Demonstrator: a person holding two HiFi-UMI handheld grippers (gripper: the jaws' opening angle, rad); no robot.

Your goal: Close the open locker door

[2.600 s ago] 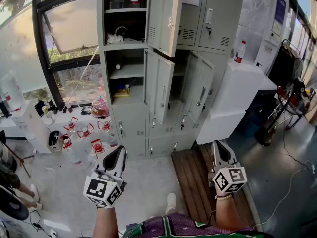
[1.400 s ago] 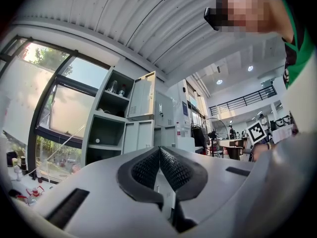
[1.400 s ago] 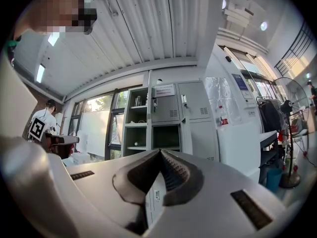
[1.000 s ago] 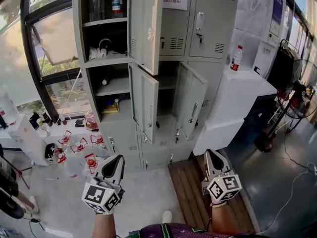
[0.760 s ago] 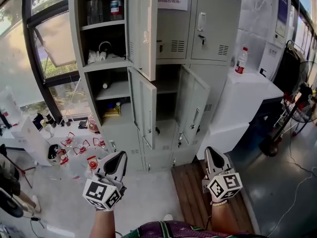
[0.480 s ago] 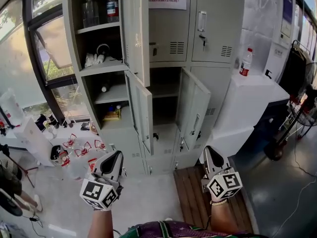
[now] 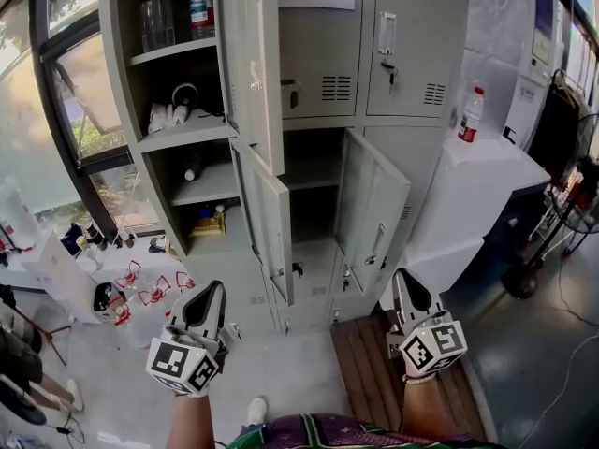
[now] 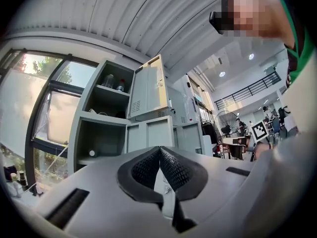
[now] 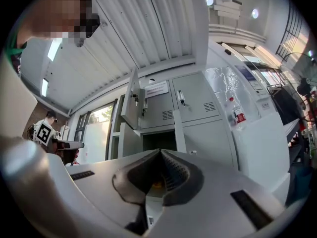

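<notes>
A grey locker cabinet stands ahead with three doors swung open: an upper left door, a middle left door and a middle centre door. The open left compartments hold bottles and small items. Both grippers hang low in front of the cabinet, well short of any door. My left gripper is shut and empty, and its pads meet in the left gripper view. My right gripper is also shut on nothing. The lockers show beyond its jaws.
A white cabinet with a red-labelled bottle stands right of the lockers. A wooden board lies on the floor below the right gripper. Red-and-clear clutter sits on the floor under the window. A fan stands far right.
The lockers have grown larger and nearer in the head view as the person stepped closer. Both grippers stayed shut and low, keeping their places relative to each other.
</notes>
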